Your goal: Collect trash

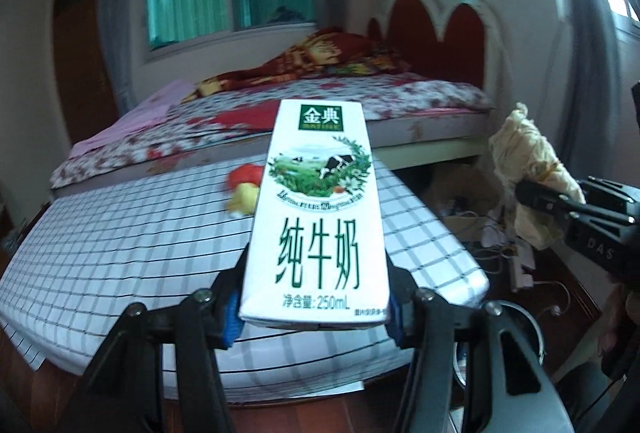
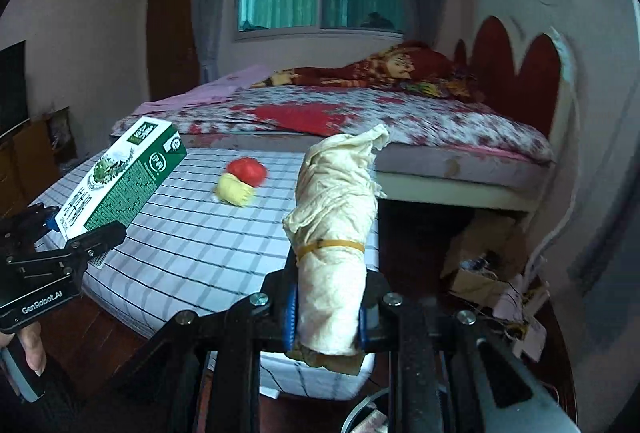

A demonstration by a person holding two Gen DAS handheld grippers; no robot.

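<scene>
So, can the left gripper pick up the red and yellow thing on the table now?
Probably not yet: the left gripper is already shut on the milk carton, so its fingers are occupied. The red and yellow thing lies uncovered on the checked table.

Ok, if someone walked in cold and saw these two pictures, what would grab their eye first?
The white rectangular milk carton with green lettering, clamped in the left gripper above the checked white tablecloth. Next, the cream crumpled paper roll bound by a yellow rubber band, held upright in the right gripper. Between them on the cloth sits a red and yellow lump.
</scene>
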